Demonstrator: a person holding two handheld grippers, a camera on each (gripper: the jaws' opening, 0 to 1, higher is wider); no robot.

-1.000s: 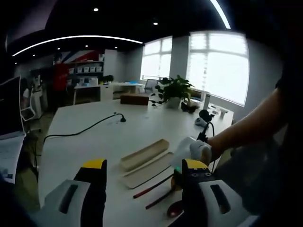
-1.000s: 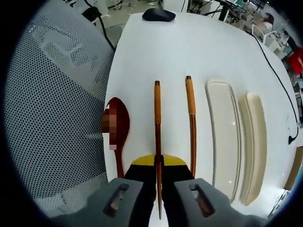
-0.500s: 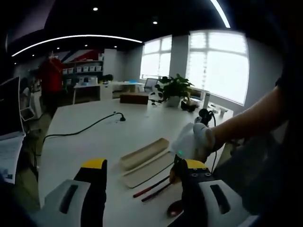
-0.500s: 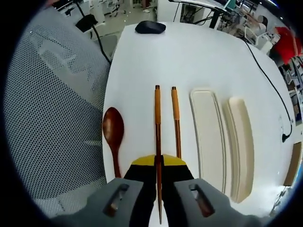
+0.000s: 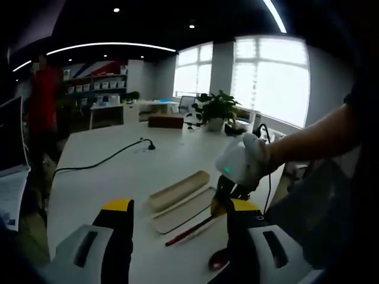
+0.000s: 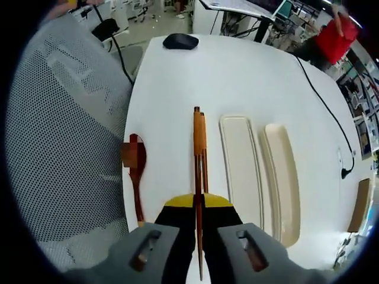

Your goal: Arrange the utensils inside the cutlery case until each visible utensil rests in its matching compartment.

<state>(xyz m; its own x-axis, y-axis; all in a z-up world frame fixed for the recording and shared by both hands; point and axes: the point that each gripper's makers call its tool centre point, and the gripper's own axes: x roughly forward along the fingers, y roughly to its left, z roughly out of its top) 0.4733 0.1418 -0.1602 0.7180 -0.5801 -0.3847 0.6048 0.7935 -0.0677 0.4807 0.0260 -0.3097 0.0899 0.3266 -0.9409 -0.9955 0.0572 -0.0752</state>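
My right gripper [image 6: 198,204] is shut on a brown chopstick [image 6: 196,136] that points straight out from its jaws, above the white table [image 6: 237,77]. A second chopstick [image 6: 205,155] lies on the table just right of it, almost lined up. A wooden spoon [image 6: 136,189] lies to the left near the table edge. To the right lie two cream case halves: a flat tray [image 6: 240,171] and a deeper one [image 6: 283,177]. My left gripper [image 5: 180,234] stands open and holds nothing. Past it, a gloved hand [image 5: 243,163] holds the right gripper over the chopstick [image 5: 189,229] and the case [image 5: 177,190].
A mesh chair [image 6: 65,148] stands by the table's left edge. A black mouse [image 6: 180,41] lies at the far end, and a black cable [image 6: 323,94] runs along the right. A potted plant [image 5: 219,112] stands at the table's far end. A person in red [image 6: 334,38] walks beyond.
The right gripper has risen with its chopstick and shifted towards the case, so the lying chopstick now sits almost under the held one. The left gripper has stayed still.
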